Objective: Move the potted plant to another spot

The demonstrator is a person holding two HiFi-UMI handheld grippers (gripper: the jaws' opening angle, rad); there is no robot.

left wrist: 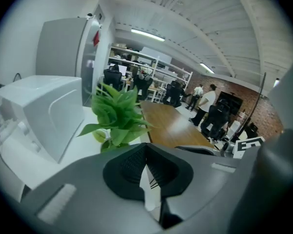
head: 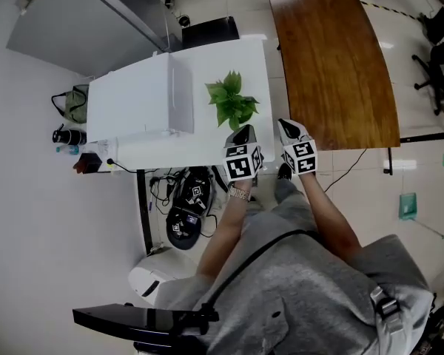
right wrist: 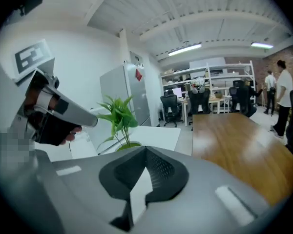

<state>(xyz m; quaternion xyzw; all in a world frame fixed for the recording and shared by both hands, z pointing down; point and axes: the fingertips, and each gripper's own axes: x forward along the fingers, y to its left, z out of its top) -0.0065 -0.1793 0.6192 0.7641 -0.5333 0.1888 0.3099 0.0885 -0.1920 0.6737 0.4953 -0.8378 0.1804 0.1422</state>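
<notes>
The potted plant (head: 231, 100), leafy and green, stands on the white table (head: 207, 145) near its right front part. It also shows in the left gripper view as the plant (left wrist: 118, 116) and in the right gripper view as the plant (right wrist: 119, 117). My left gripper (head: 244, 130) hovers at the table's front edge just short of the plant, jaws shut and empty (left wrist: 145, 147). My right gripper (head: 284, 124) is beside it to the right, off the table's right edge, also shut with nothing in it (right wrist: 145, 152). Neither touches the plant.
A large white box (head: 137, 98) fills the table's left half, left of the plant. A long wooden table (head: 333, 58) stands to the right across a gap of floor. A black chair (head: 209, 29) is behind the white table, and cables and gear (head: 185, 198) lie under it.
</notes>
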